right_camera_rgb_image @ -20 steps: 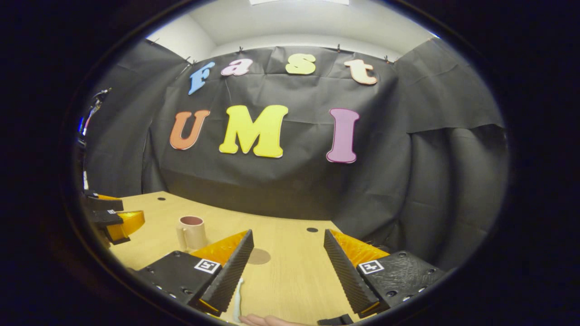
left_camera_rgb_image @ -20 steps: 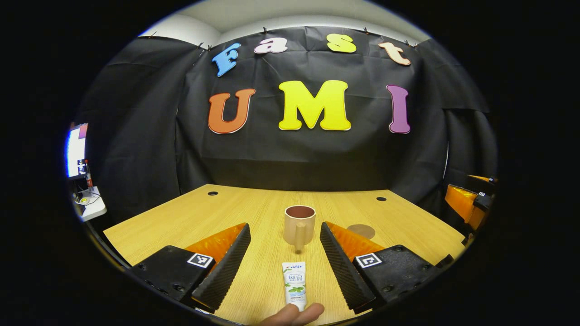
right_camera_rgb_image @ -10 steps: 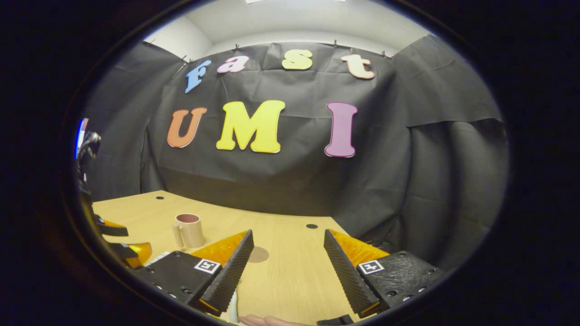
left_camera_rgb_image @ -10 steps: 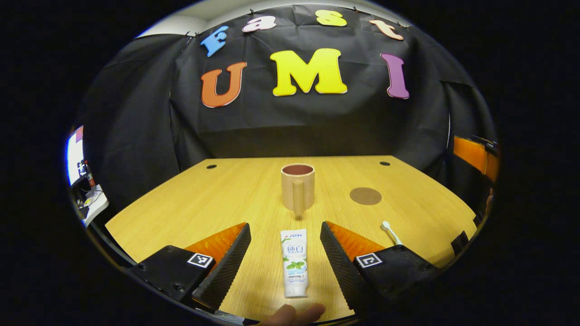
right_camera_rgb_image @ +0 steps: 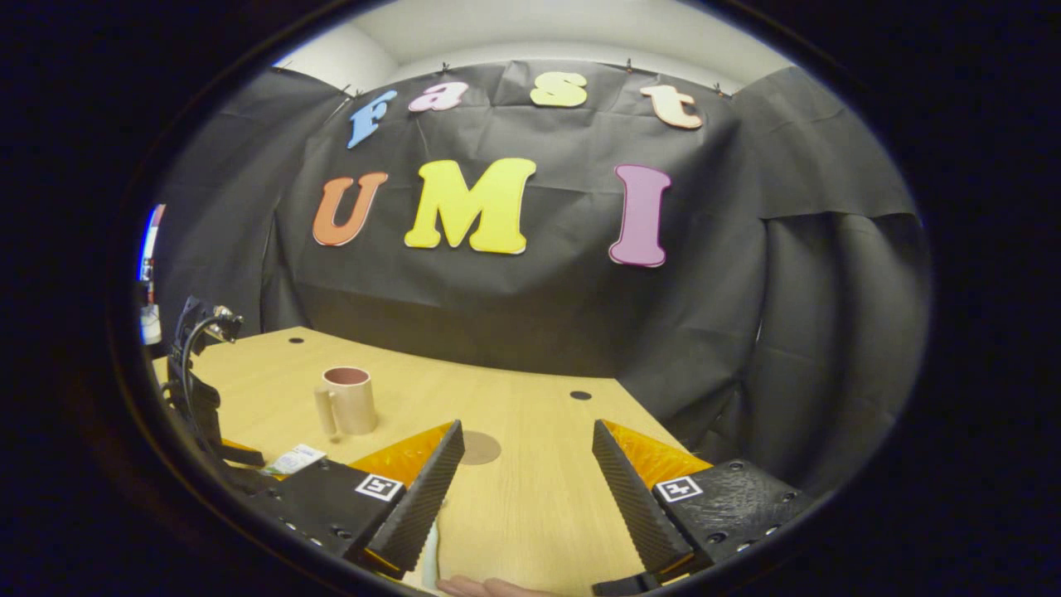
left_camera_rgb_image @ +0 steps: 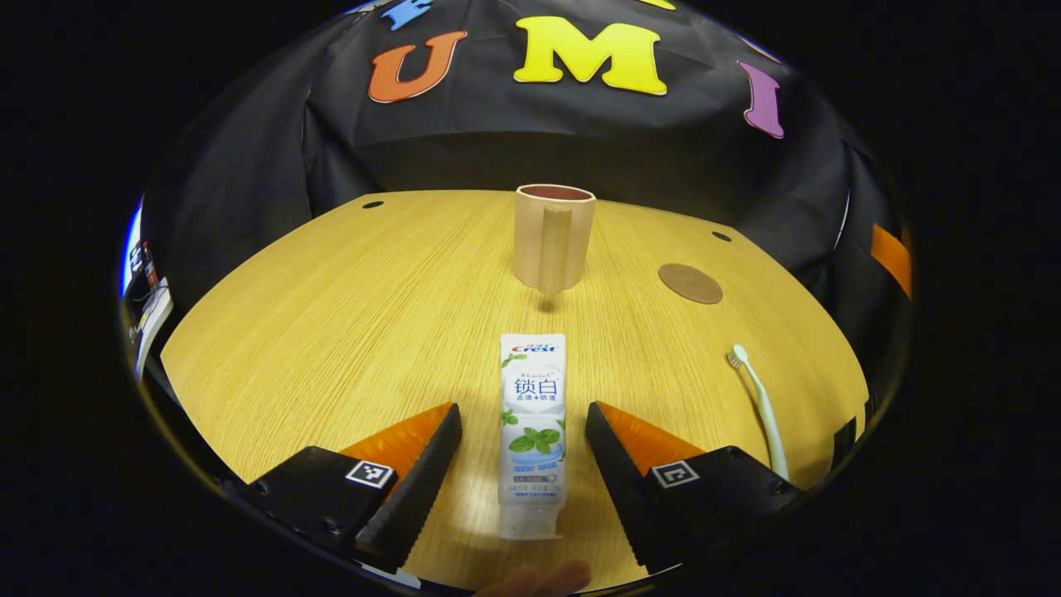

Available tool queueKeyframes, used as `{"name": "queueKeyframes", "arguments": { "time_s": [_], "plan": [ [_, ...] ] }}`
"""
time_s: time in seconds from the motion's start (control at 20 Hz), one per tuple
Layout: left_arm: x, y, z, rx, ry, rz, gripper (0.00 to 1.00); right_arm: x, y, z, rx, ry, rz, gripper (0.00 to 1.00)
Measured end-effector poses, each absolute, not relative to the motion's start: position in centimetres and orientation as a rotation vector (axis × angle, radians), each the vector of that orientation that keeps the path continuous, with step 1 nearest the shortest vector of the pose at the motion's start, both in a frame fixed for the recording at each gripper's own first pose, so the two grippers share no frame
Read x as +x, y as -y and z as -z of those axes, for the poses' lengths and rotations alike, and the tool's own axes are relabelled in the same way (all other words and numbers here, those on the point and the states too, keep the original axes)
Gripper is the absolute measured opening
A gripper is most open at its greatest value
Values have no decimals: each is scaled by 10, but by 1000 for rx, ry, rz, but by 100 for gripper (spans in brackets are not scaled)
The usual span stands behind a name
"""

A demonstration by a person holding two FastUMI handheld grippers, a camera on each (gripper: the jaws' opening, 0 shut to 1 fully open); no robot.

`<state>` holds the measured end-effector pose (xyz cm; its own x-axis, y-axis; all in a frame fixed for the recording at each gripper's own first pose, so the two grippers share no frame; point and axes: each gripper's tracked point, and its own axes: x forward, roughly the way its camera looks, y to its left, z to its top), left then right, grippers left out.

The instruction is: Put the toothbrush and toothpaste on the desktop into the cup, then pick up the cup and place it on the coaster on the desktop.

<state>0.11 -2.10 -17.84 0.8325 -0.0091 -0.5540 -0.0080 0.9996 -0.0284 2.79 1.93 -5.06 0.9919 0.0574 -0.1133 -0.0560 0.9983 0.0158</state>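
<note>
A white toothpaste tube point(left_camera_rgb_image: 532, 431) lies on the wooden desk point(left_camera_rgb_image: 348, 323), pointing at the cup. My left gripper point(left_camera_rgb_image: 522, 464) is open, and the tube's near half lies between its fingers without touching them. The beige cup point(left_camera_rgb_image: 553, 236) stands upright beyond the tube, handle toward me. A round brown coaster point(left_camera_rgb_image: 690, 283) lies to its right. A white toothbrush point(left_camera_rgb_image: 758, 406) lies at the right, near the desk edge. In the right gripper view my right gripper point(right_camera_rgb_image: 522, 489) is open over the desk, with the cup point(right_camera_rgb_image: 348, 400), the coaster point(right_camera_rgb_image: 480, 448) and the tube's end point(right_camera_rgb_image: 295, 458) to its left.
Black cloth walls the booth behind and on both sides of the desk. Small cable holes point(left_camera_rgb_image: 373, 204) sit near the desk's far corners. A screen and equipment point(left_camera_rgb_image: 141, 282) stand off the desk's left edge. A fingertip point(left_camera_rgb_image: 539, 576) shows at the bottom of the left gripper view.
My left gripper has risen and tilted downward and come forward along the toothpaste tube, so the tube now reaches between its fingers. The right gripper has barely shifted. Both stayed open.
</note>
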Motion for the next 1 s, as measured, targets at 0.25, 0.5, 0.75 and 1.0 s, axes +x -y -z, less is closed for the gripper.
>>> {"name": "queueKeyframes", "arguments": {
  "time_s": [0.25, 0.5, 0.75, 1.0],
  "plan": [
    [2, 25, 180, 11, -593, 14, 80, 37, -39, 89, 17, -246, -124, 95],
    [-2, 37, 180, 48, -555, 43, 52, 50, -48, 129, 80, -388, -145, 96],
    [-2, 38, 179, 33, -504, 54, 43, 53, -62, 164, 47, -491, -149, 95],
    [-2, 32, 160, 14, -435, 32, 46, 40, -88, 197, 42, -607, -218, 96]
  ]
}}
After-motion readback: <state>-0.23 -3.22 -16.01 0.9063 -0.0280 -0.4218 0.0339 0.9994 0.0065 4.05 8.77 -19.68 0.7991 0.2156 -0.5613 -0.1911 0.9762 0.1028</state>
